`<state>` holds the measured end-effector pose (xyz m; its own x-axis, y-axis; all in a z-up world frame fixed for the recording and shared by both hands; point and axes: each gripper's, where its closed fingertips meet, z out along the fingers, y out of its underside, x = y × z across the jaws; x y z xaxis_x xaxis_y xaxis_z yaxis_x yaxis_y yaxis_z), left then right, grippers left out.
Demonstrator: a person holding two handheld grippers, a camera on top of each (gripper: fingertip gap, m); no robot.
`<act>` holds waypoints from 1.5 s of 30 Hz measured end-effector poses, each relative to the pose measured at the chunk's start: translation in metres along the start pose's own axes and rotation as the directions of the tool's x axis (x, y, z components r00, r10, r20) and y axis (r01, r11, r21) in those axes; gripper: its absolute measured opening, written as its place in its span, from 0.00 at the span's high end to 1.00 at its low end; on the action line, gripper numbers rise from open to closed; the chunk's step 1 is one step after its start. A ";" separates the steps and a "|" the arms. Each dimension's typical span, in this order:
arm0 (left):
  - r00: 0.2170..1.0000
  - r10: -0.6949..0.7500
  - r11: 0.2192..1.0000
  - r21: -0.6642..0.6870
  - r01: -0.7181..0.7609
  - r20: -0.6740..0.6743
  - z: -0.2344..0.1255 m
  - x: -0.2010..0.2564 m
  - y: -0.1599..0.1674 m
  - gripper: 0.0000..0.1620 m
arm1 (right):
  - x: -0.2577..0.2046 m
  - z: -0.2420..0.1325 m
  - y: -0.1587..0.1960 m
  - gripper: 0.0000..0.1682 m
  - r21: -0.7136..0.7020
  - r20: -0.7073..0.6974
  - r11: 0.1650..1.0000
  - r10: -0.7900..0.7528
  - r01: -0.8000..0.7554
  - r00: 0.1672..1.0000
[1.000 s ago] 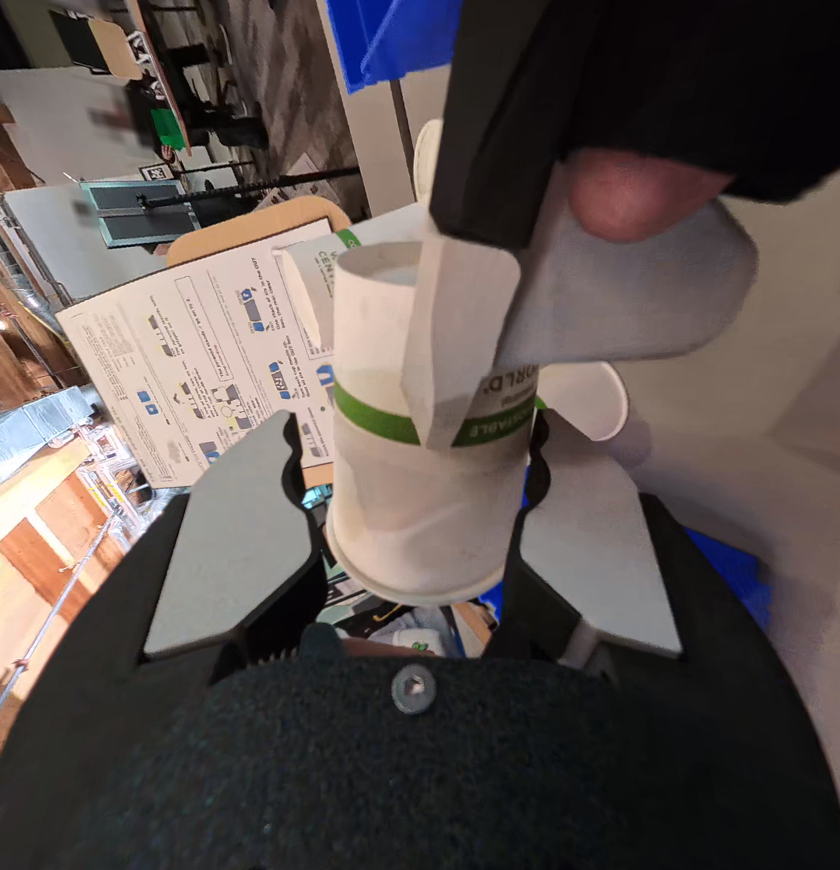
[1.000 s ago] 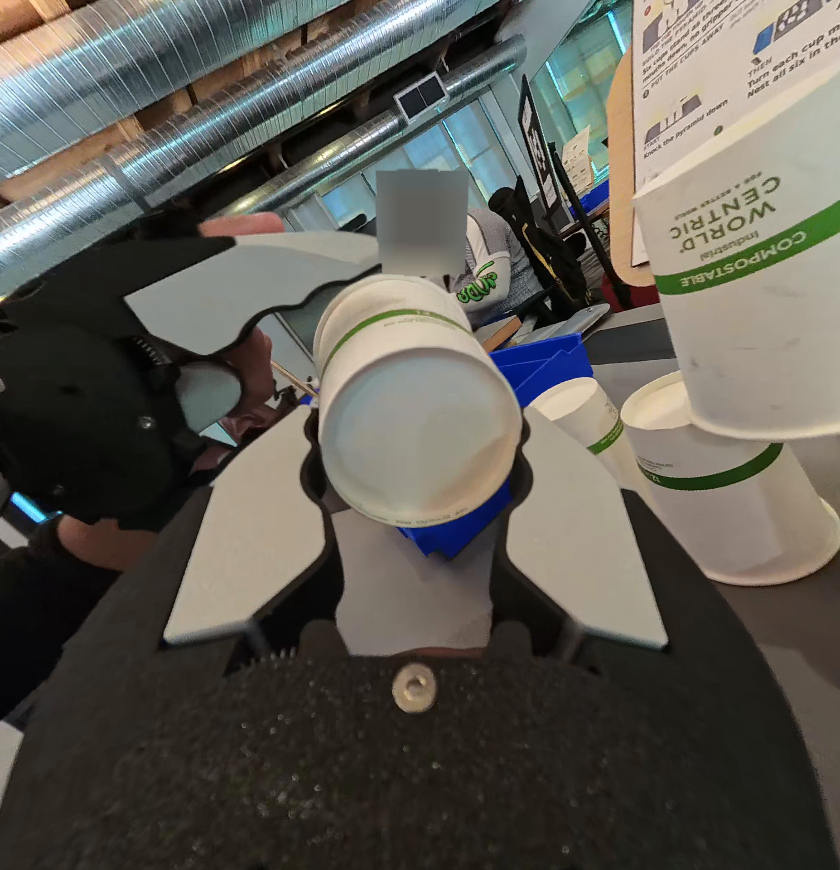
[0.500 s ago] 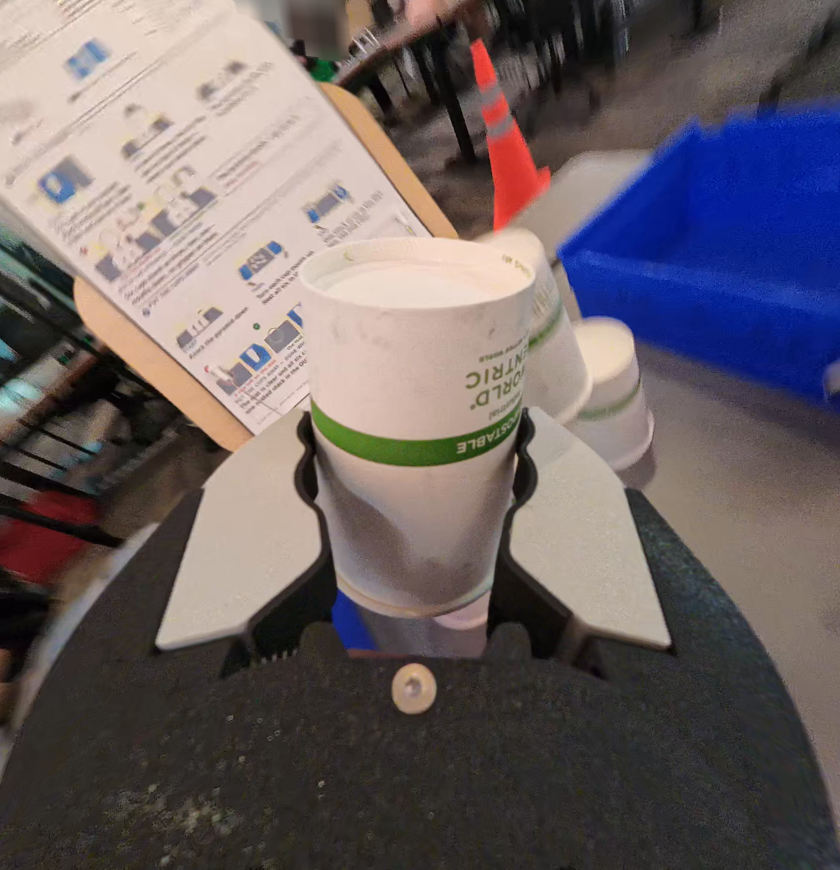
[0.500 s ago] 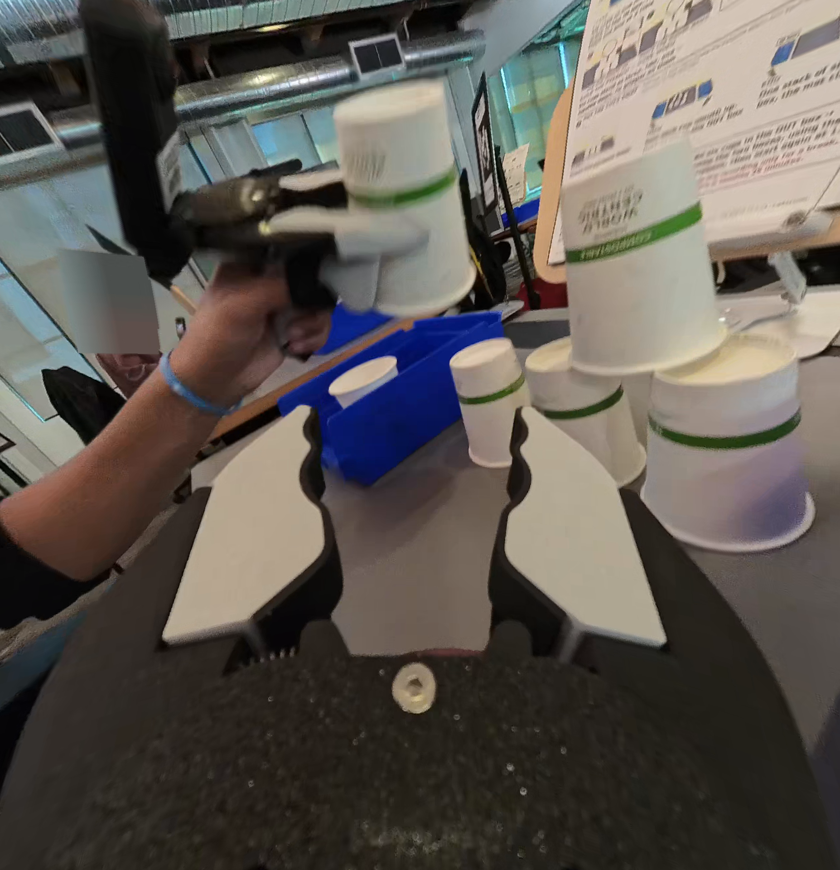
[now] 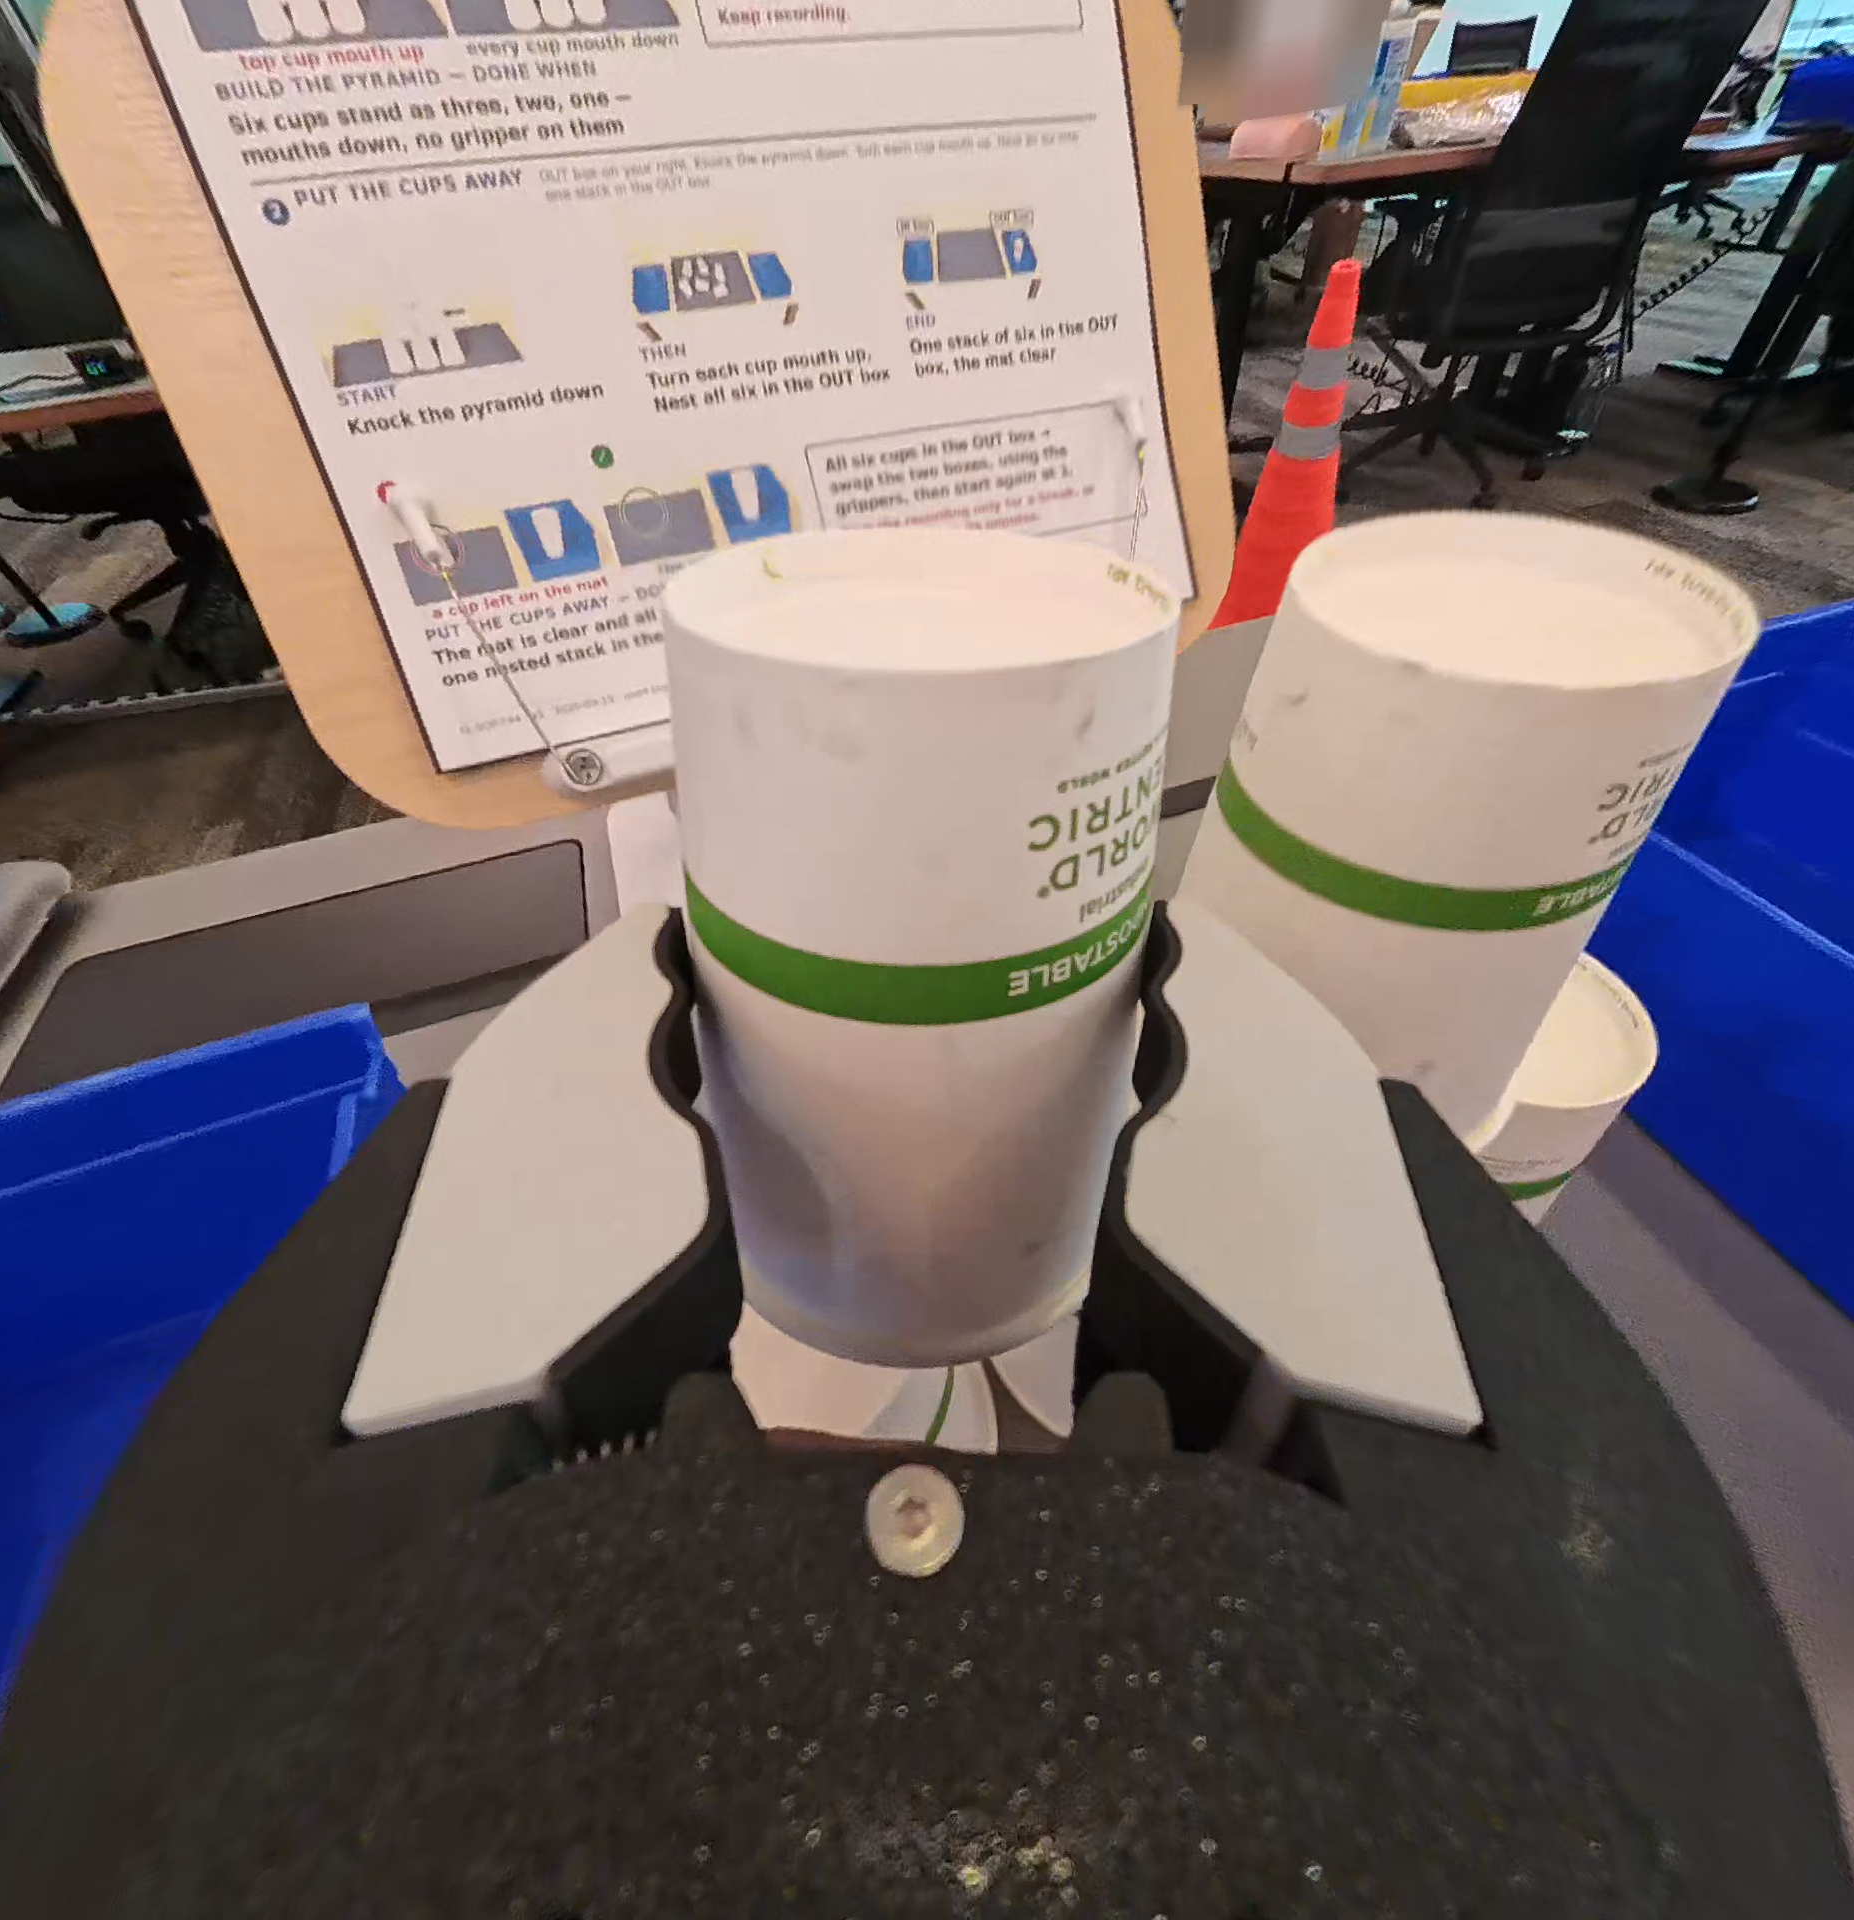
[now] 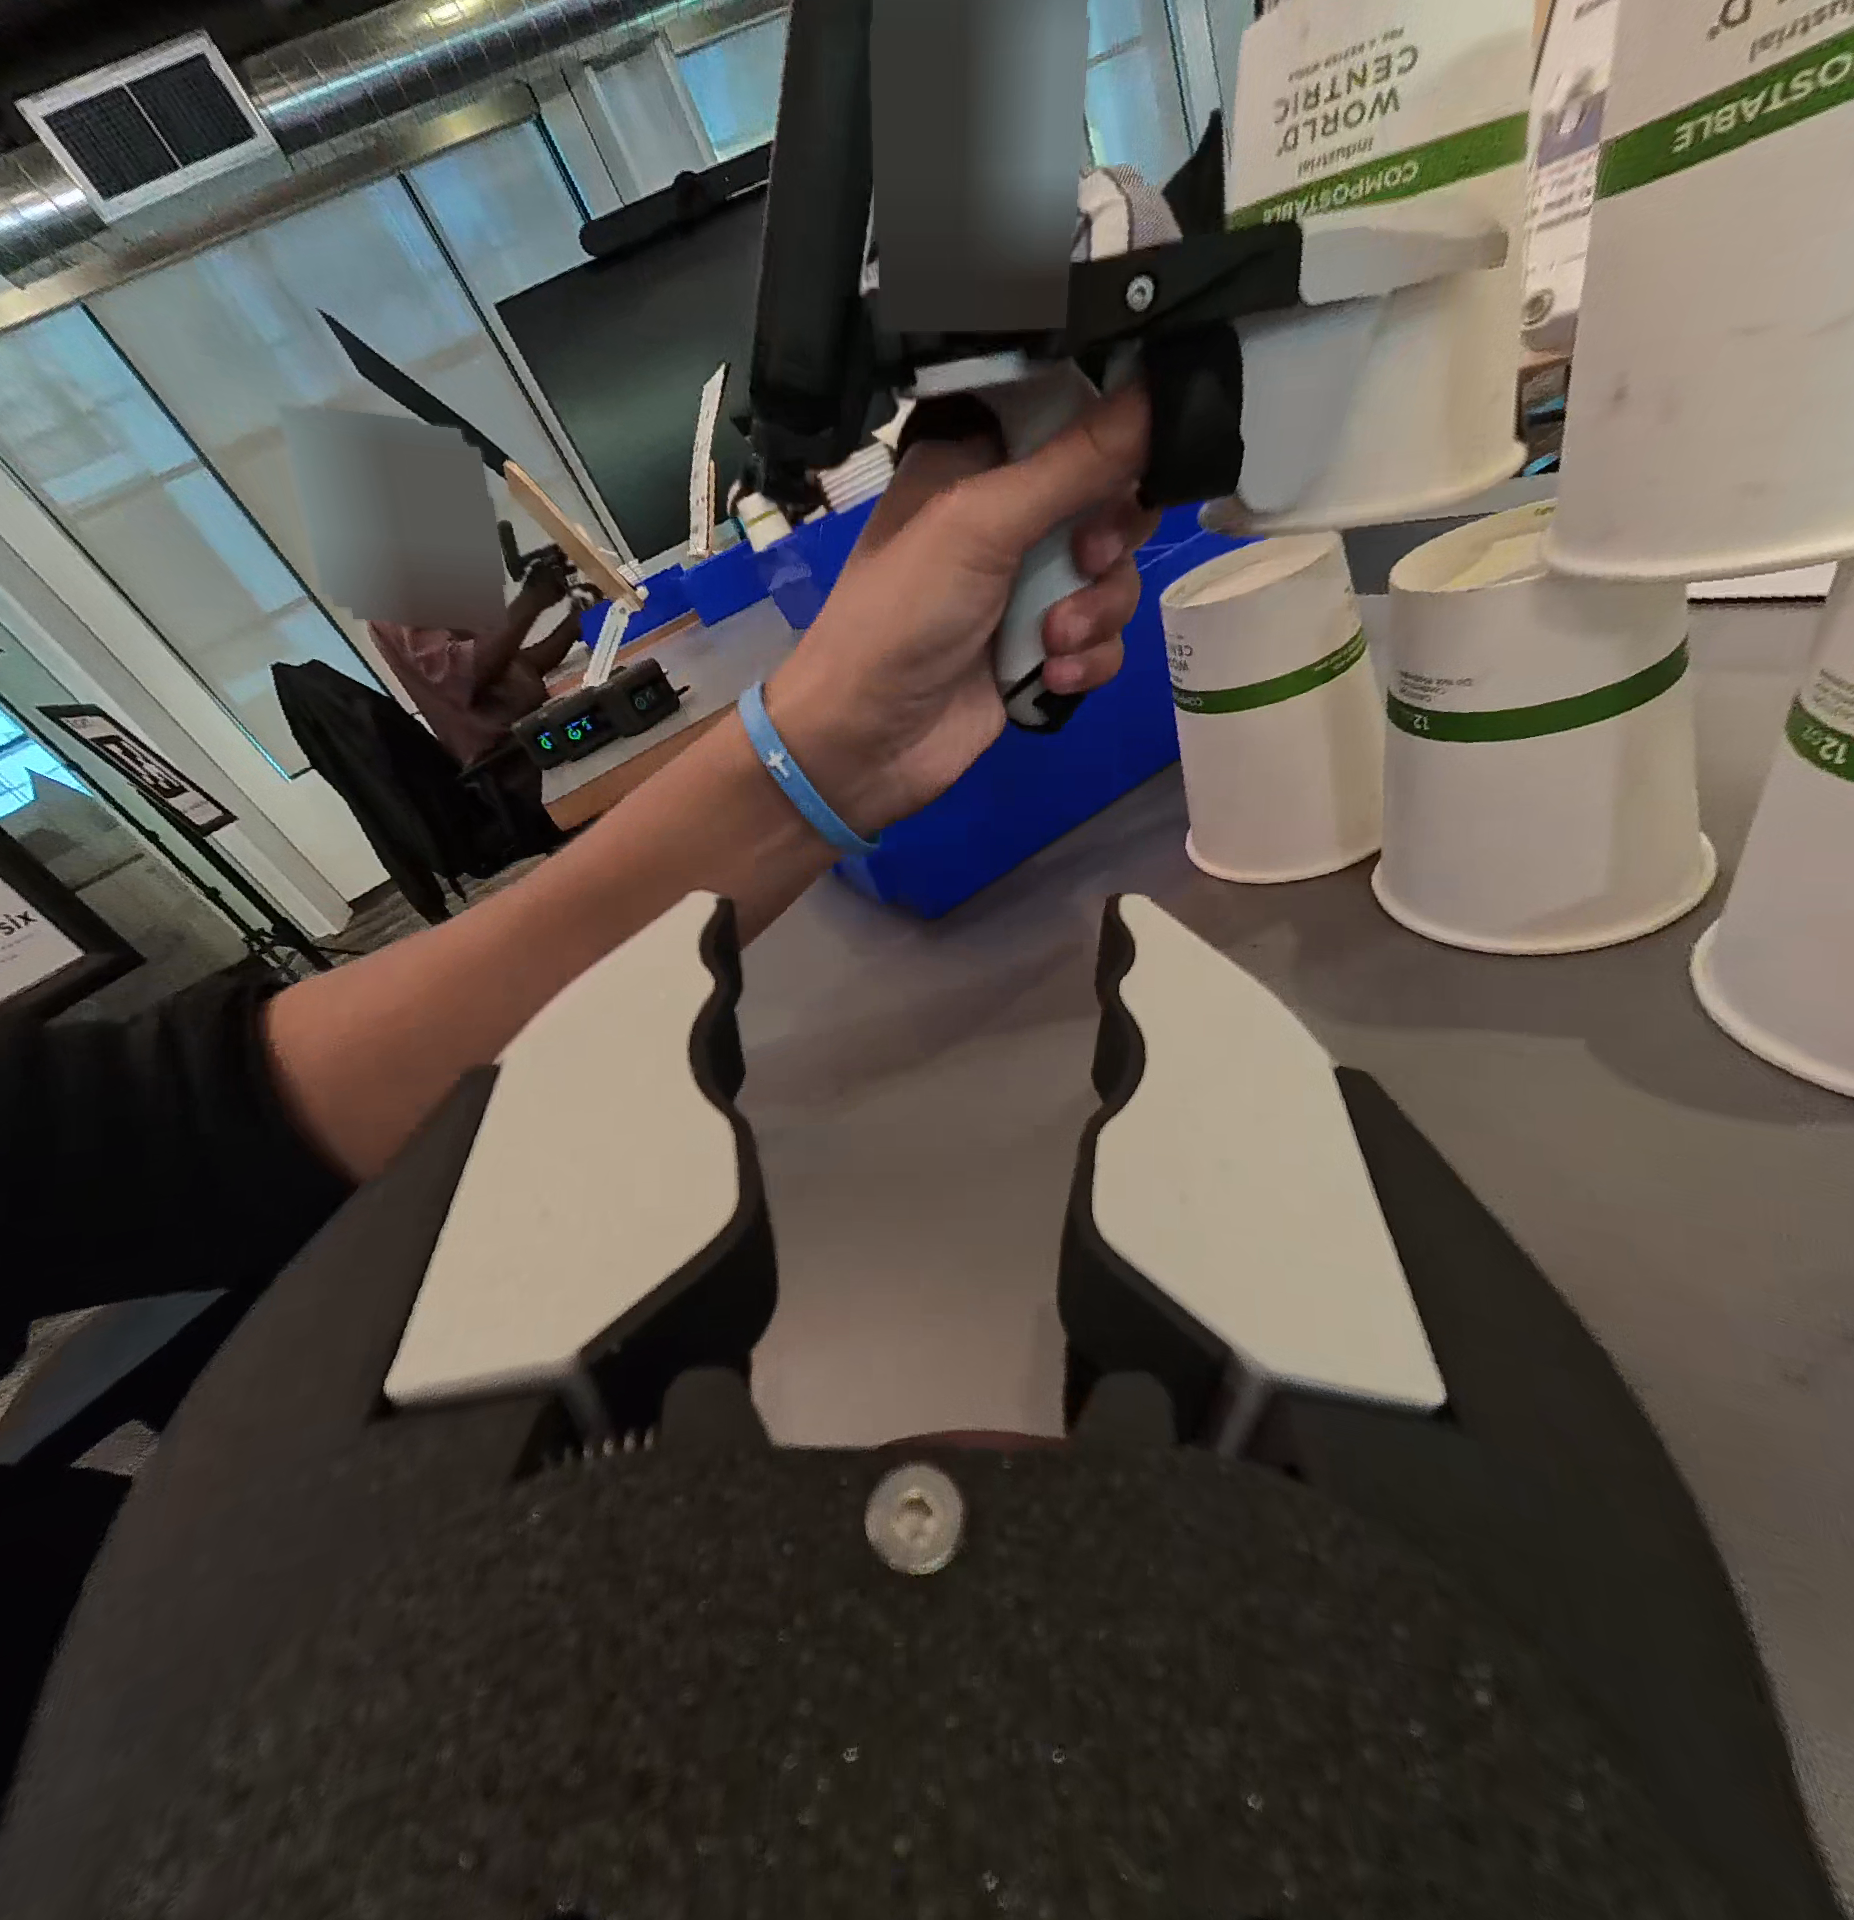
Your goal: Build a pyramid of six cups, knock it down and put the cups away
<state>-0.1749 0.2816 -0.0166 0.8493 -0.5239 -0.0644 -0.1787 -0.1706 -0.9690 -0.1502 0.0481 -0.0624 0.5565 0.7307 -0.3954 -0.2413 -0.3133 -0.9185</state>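
Observation:
My left gripper is shut on a white paper cup with a green band, held mouth down. In the right wrist view this cup hangs just above the left base cup and the middle base cup, beside a second-tier cup. A third base cup stands at the right edge. In the left wrist view the second-tier cup is close on the right, with a base cup under it. My right gripper is open and empty, low over the grey mat.
A blue bin lies to the left and another to the right. An instruction board stands behind the cups, with an orange cone beyond. The person's hand and forearm cross above a blue bin.
The right gripper let go of the cup and drew back over the mat. The left gripper turned the cup mouth down and carried it to the pyramid, beside the second-tier cup.

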 end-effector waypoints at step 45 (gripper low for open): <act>0.615 0.384 0.411 -0.469 -0.782 -0.689 -0.149 -0.114 0.142 0.97 | 0.003 0.005 0.018 0.62 -0.098 0.062 0.991 0.100 -0.093 0.993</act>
<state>-0.3709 0.1930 -0.1118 0.1114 -0.9625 -0.2475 -0.9704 -0.0516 -0.2361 -0.1572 0.0473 -0.0804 0.4792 0.7322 -0.4840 -0.2133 -0.4377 -0.8735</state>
